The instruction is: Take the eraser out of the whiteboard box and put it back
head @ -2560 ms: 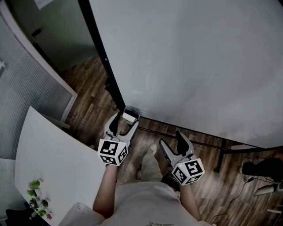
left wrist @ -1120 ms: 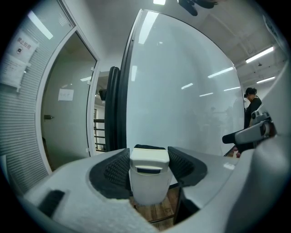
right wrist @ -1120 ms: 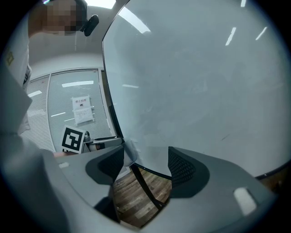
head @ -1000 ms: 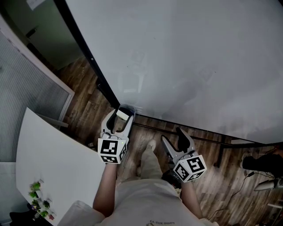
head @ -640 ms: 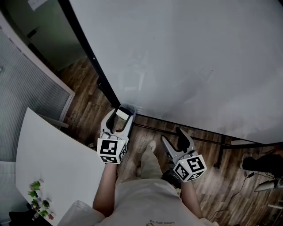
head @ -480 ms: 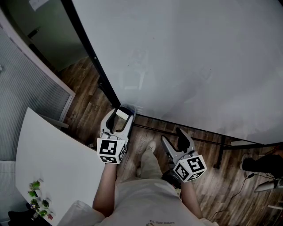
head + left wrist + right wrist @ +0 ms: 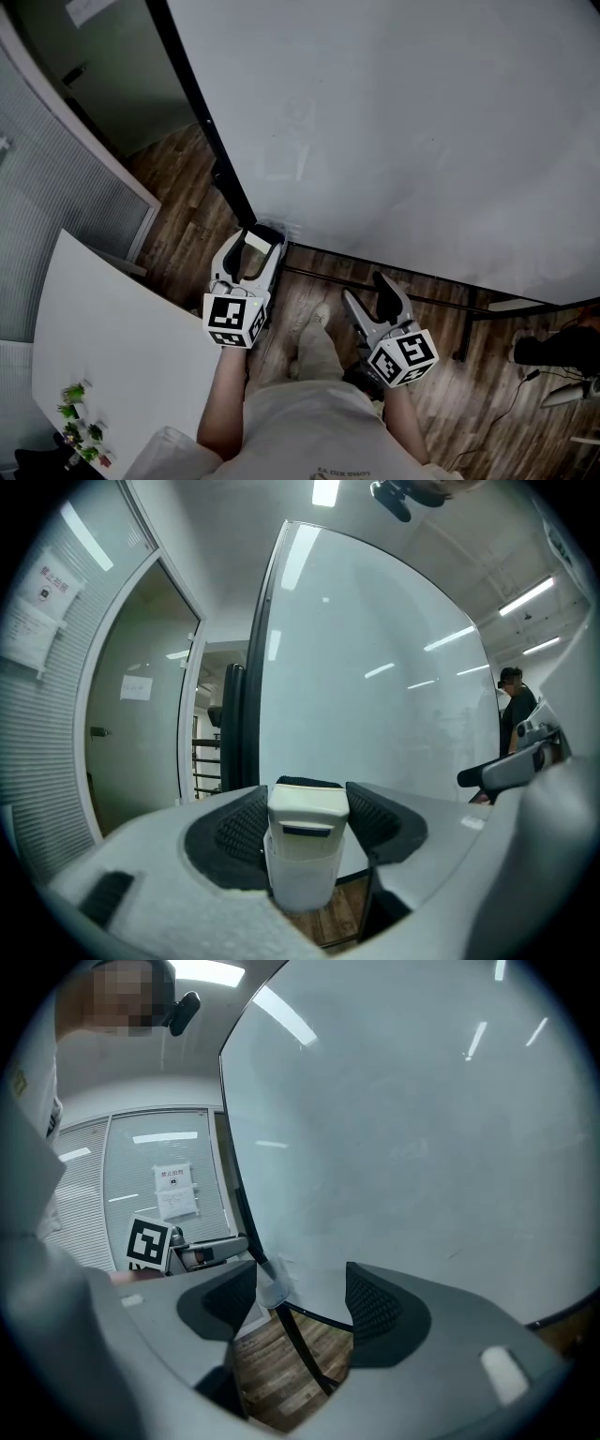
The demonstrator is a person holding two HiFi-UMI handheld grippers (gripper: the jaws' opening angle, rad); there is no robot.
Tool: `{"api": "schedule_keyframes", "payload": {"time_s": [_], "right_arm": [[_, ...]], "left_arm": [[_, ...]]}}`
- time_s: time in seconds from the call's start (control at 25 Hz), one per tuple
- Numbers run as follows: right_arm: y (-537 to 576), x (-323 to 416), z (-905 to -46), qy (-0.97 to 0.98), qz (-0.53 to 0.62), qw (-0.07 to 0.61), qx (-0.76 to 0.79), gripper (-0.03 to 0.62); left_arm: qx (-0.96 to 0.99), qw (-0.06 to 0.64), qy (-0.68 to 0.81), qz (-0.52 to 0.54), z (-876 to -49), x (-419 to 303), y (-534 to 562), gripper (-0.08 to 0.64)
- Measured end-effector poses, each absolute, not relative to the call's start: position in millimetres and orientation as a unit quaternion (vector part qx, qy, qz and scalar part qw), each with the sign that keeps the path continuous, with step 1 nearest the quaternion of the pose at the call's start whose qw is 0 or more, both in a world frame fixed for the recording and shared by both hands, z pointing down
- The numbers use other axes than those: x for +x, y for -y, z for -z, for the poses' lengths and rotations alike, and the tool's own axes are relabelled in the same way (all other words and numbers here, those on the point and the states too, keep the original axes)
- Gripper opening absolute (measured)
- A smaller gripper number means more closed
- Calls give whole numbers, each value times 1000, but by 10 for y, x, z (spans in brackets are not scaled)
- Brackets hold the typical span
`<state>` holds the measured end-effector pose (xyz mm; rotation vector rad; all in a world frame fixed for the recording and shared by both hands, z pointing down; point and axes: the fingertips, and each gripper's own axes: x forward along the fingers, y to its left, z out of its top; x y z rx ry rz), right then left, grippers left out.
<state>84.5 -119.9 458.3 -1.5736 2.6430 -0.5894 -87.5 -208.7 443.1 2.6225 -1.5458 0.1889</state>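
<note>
A white eraser (image 7: 307, 816) with a dark stripe stands between the pads of my left gripper (image 7: 307, 829), which is shut on it. Its lower part sits in a translucent whiteboard box (image 7: 298, 885). In the head view the left gripper (image 7: 255, 247) holds the eraser (image 7: 254, 241) at the box (image 7: 275, 232), which hangs on the lower left corner of the whiteboard (image 7: 403, 122). My right gripper (image 7: 371, 298) hangs open and empty to the right, short of the board. The right gripper view shows its jaws (image 7: 300, 1302) apart, with the box (image 7: 274, 1284) beyond them.
The board's black frame (image 7: 202, 122) and stand bar (image 7: 412, 300) run over a wooden floor. A white table (image 7: 103, 347) with a small plant (image 7: 80, 422) lies at the left. A person (image 7: 513, 700) stands far off at the right.
My left gripper has risen slightly with the eraser in its grip. The right gripper has stayed where it was.
</note>
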Motion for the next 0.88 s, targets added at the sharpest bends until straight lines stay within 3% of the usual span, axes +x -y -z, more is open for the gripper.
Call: {"api": "schedule_keyframes", "payload": {"time_s": [0.88], "right_arm": [[1090, 769, -4348, -853, 161, 12, -497, 296]], "left_arm": [[858, 24, 513, -32, -4096, -954, 1922, 259]]}}
